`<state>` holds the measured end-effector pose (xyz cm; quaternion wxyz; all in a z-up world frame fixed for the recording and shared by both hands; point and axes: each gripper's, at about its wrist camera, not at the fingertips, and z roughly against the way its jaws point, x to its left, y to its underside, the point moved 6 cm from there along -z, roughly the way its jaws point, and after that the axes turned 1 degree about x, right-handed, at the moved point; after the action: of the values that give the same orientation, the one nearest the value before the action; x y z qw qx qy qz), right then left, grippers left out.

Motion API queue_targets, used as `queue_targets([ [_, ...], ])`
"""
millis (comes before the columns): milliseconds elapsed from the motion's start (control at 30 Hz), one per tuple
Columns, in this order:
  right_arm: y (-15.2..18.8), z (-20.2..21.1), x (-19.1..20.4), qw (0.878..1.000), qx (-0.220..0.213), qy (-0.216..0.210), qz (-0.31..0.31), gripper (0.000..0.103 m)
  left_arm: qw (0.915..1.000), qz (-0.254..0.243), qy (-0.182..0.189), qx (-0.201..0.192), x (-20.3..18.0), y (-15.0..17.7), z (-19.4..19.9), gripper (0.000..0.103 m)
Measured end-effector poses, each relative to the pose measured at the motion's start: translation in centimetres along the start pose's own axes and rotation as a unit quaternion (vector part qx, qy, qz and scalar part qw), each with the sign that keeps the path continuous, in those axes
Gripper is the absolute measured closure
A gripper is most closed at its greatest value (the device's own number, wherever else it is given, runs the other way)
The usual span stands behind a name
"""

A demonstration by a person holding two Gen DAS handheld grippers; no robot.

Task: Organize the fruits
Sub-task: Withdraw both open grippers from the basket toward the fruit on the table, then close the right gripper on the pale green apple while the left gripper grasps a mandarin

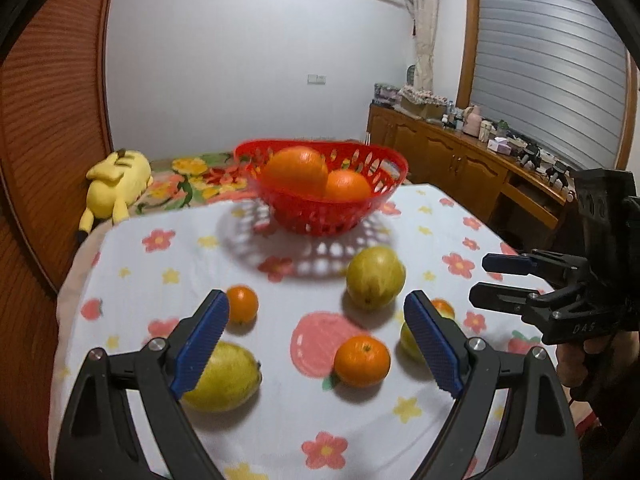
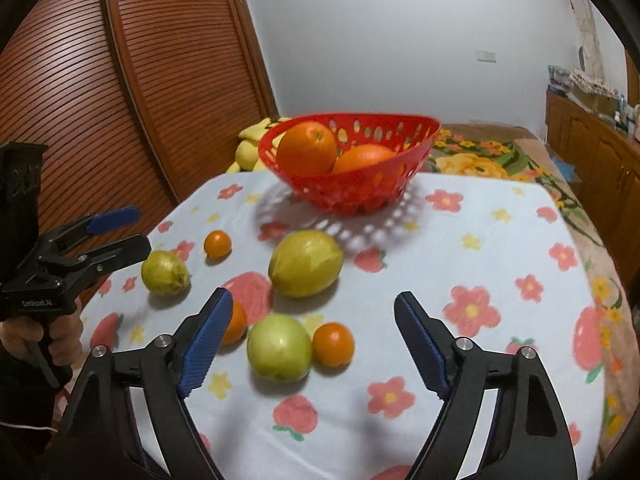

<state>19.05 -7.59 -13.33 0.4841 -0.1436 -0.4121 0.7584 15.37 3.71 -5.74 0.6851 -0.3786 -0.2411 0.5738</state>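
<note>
Red basket upper centre of right wrist frame, two oranges already inside; likely collection point. Loose fruit on floral cloth below it: yellow-green fruit mid-frame, pale green fruit with small orange touching its right side, lower centre.

Right gripper spread wide, pads clear of fruit, green fruit between fingers in view; probable next pick. Left gripper likewise wide, empty, small orange framed between fingers, untouched.

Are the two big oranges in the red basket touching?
Touching. The right wrist view shows the taller orange pressed against the lower orange, no gap, inside the red basket.
</note>
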Motion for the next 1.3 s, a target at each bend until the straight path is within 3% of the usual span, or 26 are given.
queue_targets([
  [333,2.3,-2.6,1.9,0.999,0.031,-0.007,0.028,0.037,0.9996,0.012,-0.008,0.023,0.5,3.0,-1.8,0.013],
  [567,2.8,-3.8,2.3,0.998,0.042,-0.001,0.043,0.041,0.9995,0.016,0.004,0.026,0.3,3.5,-2.1,0.013],
  [667,2.8,-3.9,2.5,0.998,0.044,-0.005,0.047,0.049,0.9995,0.012,0.006,0.029,-0.1,3.8,-2.4,0.013],
  [1267,3.5,-4.7,4.0,0.995,0.053,-0.01,0.082,0.049,0.998,0.023,0.033,0.049,-0.5,4.7,-3.3,0.027],
  [1300,3.5,-4.6,4.0,0.995,0.052,-0.005,0.086,0.053,0.998,0.023,0.034,0.049,-0.5,4.7,-3.3,0.027],
])
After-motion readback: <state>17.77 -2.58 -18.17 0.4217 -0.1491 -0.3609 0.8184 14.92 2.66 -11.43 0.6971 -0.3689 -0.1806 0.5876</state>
